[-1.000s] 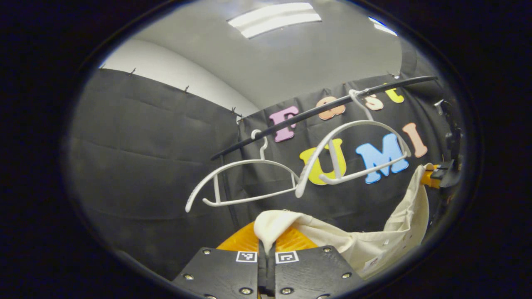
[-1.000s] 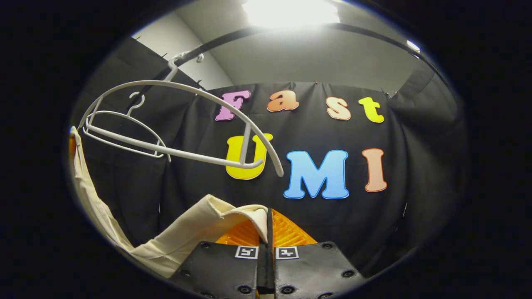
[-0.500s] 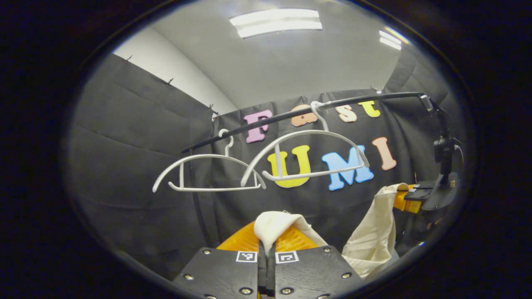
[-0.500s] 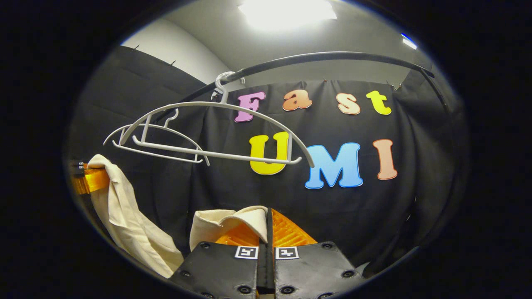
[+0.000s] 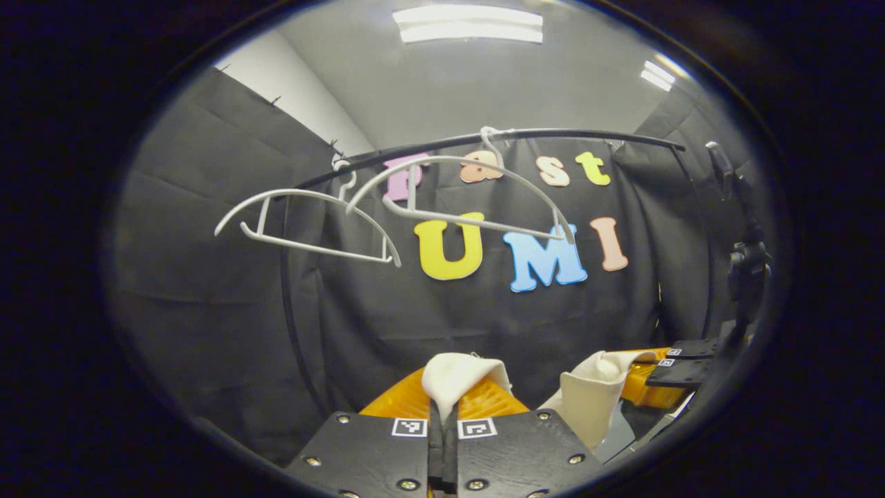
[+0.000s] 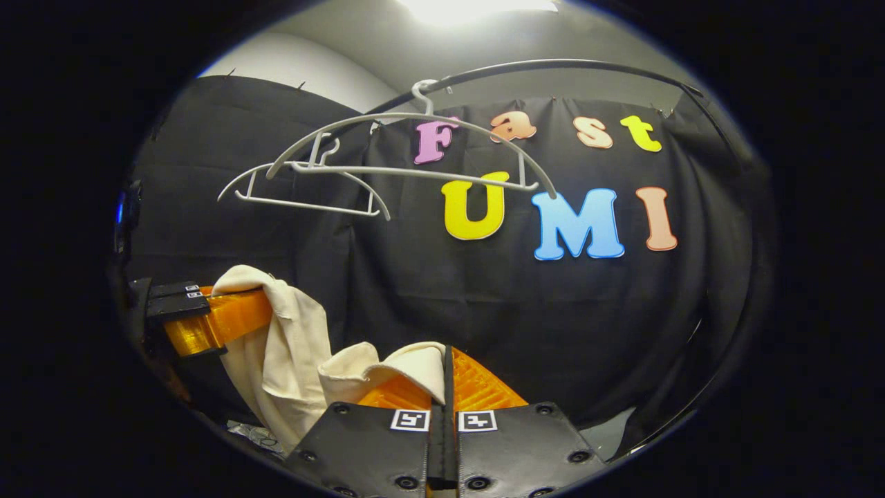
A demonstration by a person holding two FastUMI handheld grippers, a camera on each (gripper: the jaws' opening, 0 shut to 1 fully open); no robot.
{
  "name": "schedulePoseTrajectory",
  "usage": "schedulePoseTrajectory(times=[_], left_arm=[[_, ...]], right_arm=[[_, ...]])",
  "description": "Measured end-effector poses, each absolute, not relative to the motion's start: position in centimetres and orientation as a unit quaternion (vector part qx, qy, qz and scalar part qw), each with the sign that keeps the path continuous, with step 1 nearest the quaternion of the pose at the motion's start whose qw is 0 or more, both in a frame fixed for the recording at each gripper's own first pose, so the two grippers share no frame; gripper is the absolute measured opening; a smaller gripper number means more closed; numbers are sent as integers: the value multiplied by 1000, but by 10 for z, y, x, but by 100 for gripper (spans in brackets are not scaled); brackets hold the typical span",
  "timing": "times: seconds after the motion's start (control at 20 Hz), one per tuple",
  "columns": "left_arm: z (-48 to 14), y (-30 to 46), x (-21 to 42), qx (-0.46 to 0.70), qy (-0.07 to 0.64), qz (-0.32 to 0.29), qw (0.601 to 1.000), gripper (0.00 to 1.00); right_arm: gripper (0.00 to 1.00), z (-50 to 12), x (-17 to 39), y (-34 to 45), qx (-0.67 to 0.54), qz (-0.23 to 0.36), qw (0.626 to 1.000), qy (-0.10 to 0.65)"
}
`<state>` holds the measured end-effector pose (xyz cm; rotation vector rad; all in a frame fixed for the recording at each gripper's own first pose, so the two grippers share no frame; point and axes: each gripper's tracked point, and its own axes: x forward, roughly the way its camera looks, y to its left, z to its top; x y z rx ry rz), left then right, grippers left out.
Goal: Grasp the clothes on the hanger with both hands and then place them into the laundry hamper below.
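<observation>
In the left gripper view, the left gripper (image 5: pixel 442 415) is clenched on a fold of the cream garment (image 5: pixel 456 373), which bulges up above the closed fingers. To the right and a little farther off in this view, the right gripper (image 5: pixel 646 377) also pinches a bunched part of the same cloth, which hangs down from it. In the right gripper view, the right gripper (image 6: pixel 442 394) is pressed tight on the garment (image 6: pixel 408 366), the cloth lying over its left finger and draping away to the left. There the left gripper (image 6: pixel 238 315) holds the other end, and the cloth sags in loose folds between the two. Above, a black rail (image 6: pixel 553 66) runs across the booth in front of the black wall cloth. Two white hangers (image 6: pixel 415 149) hang bare from it, one behind the other, the nearer one tilted; the garment is well below them and apart from both. In the left gripper view the same rail (image 5: pixel 574 133) carries the hangers (image 5: pixel 477 194) at upper centre. A pale surface shows at the bottom of each view beneath the cloth, but it is too small and dim to say whether it is the hamper. A lamp glows on the grey ceiling (image 5: pixel 470 83).
</observation>
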<state>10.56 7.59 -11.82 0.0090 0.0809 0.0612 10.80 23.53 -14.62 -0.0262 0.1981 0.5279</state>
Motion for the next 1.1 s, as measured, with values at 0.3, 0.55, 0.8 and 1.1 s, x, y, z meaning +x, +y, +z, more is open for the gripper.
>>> schedulePoseTrajectory(times=[0.3, 0.55, 0.8, 1.1], left_arm=[[-198, 69, 91, 2, 107, 26, 994, 1], [-258, 70, 81, 10, 162, 30, 986, 1], [-324, 65, 57, 13, 222, 26, 975, 1], [-387, 57, 24, 23, 291, 14, 956, 1]], right_arm=[[0, -223, 84, 225, -26, 255, 952, 168], [1, -283, 70, 212, -33, 237, 945, 223], [1, -335, 49, 204, -49, 227, 935, 268], [0, -384, 30, 189, -70, 216, 919, 324]])
